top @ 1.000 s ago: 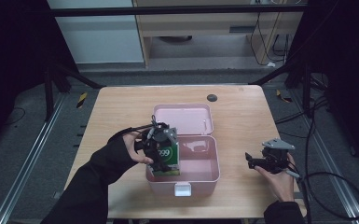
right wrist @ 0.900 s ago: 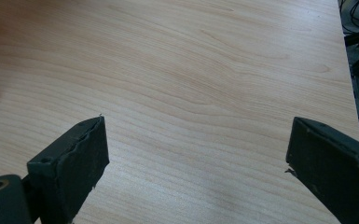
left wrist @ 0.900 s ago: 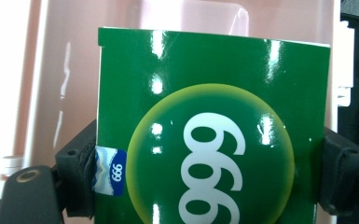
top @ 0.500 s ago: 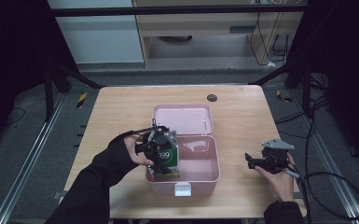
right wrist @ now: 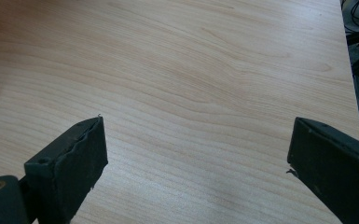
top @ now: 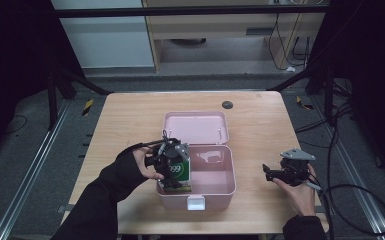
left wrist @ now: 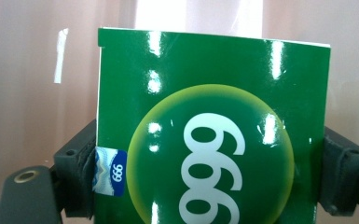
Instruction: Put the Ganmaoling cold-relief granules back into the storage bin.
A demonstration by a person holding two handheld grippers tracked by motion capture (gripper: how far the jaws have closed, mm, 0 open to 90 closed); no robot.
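Observation:
A glossy green carton printed "999" (top: pixel 179 171) (left wrist: pixel 214 116) stands upright in the left end of an open pink box (top: pixel 228 172), whose pale pink wall lies behind the carton in the left gripper view. My left gripper (top: pixel 174 175) (left wrist: pixel 210 179) is shut on the carton, one pad pressed against each of its side edges. A gloved hand holds this gripper from the left. My right gripper (top: pixel 269 172) (right wrist: pixel 196 158) hovers over bare table to the right of the box, its jaws wide open with nothing between them.
The box's lid (top: pixel 195 127) lies open flat behind it, and a white latch (top: pixel 196 202) sits on its front wall. A small dark round disc (top: pixel 227 104) is near the far edge of the wooden table (top: pixel 125 125) (right wrist: pixel 191 70). Cables trail off the right side.
The green carton in my left gripper has shifted only slightly inside the pink box. My right gripper has not moved.

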